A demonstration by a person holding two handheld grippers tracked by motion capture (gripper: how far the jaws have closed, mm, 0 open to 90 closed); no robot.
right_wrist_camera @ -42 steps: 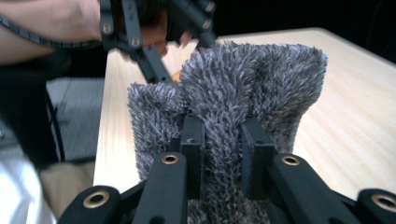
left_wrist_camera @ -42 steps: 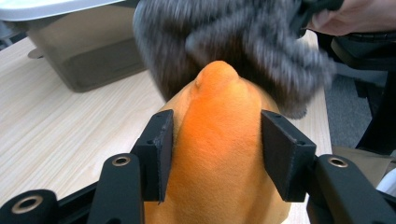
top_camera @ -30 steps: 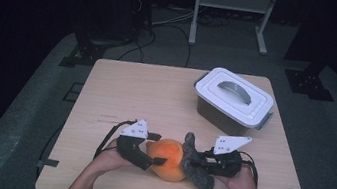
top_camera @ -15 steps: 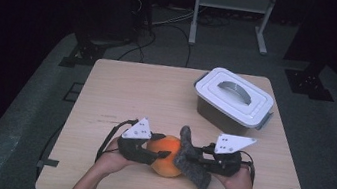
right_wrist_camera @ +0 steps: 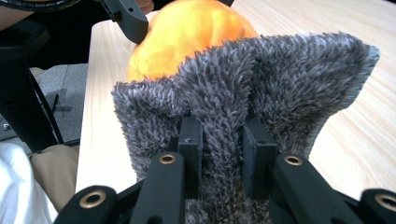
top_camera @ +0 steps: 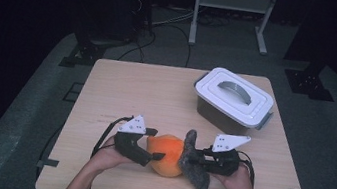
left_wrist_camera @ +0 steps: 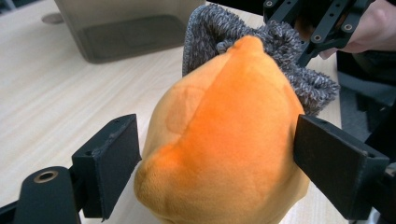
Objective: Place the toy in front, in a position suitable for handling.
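Note:
An orange plush toy point(top_camera: 165, 154) lies near the table's front edge, between my two grippers. My left gripper point(top_camera: 151, 148) comes at it from the left. In the left gripper view, the left gripper point(left_wrist_camera: 217, 149) has one jaw pressed against each side of the plush point(left_wrist_camera: 224, 140). A grey fuzzy sock-like cloth point(top_camera: 195, 163) stands against the plush's right side. My right gripper point(top_camera: 196, 162) holds it. The right gripper view has the right gripper point(right_wrist_camera: 219, 135) shut on a fold of the grey cloth point(right_wrist_camera: 289, 79), and the plush point(right_wrist_camera: 187, 32) rises behind it.
A grey storage box with a white handled lid point(top_camera: 233, 97) stands at the table's back right; its wall point(left_wrist_camera: 130, 28) shows behind the plush. The wooden table point(top_camera: 136, 94) is bare at the left and centre. Cables trail from both grippers.
The plush, the grey cloth and both grippers have shifted slightly away from the front edge. Both holds look the same.

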